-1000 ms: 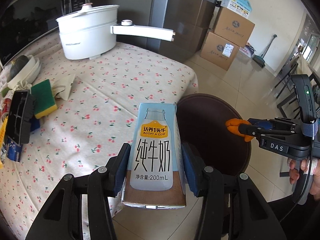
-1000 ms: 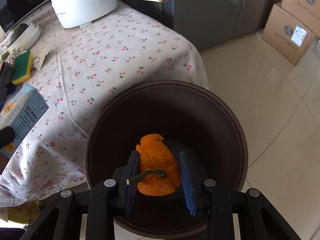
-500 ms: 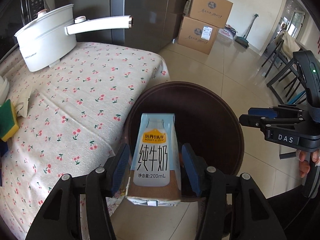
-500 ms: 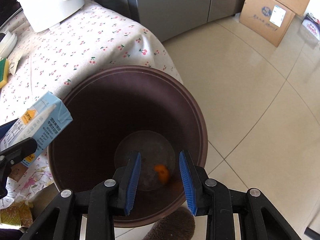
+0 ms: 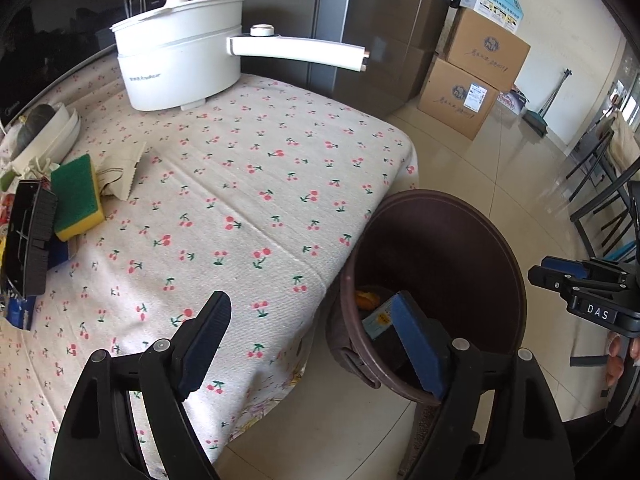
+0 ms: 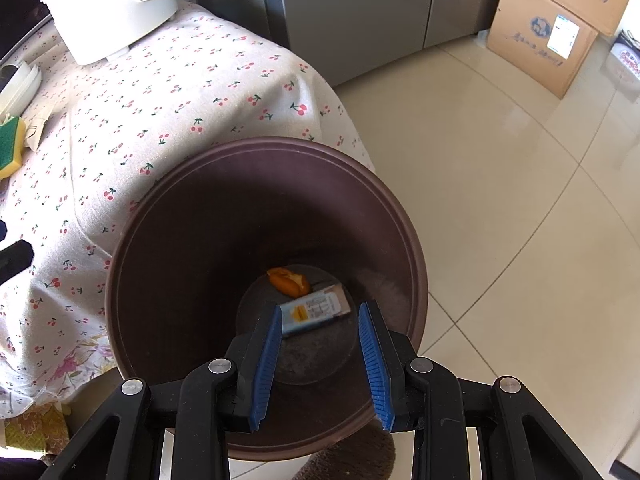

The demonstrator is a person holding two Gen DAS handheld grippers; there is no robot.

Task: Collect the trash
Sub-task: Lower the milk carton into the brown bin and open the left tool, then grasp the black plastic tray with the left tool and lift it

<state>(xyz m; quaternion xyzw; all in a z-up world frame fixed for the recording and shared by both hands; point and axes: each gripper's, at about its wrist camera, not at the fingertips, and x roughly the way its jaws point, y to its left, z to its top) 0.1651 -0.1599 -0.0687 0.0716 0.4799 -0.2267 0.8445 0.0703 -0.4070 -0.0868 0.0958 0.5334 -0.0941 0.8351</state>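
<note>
A dark brown round bin (image 6: 400,208) stands on the floor beside the table; it also shows in the left wrist view (image 5: 508,252). At its bottom lie a blue milk carton (image 6: 316,311) and an orange peel (image 6: 289,281); both also show in the left wrist view, carton (image 5: 378,320), peel (image 5: 367,298). My left gripper (image 5: 312,340) is open wide and empty, over the table edge and bin rim. My right gripper (image 6: 318,352) is open and empty above the bin; it shows in the left wrist view (image 5: 560,276) at the right.
The table has a cherry-print cloth (image 5: 248,184) with a white electric pot (image 5: 180,68), a green-yellow sponge (image 5: 76,196), a crumpled wrapper (image 5: 120,172) and a black item (image 5: 28,236) at the left. Cardboard boxes (image 5: 468,84) and chairs (image 5: 600,200) stand on the tiled floor.
My left gripper has opened and the milk carton has dropped into the bin beside the orange peel. The right gripper stays open above the bin.
</note>
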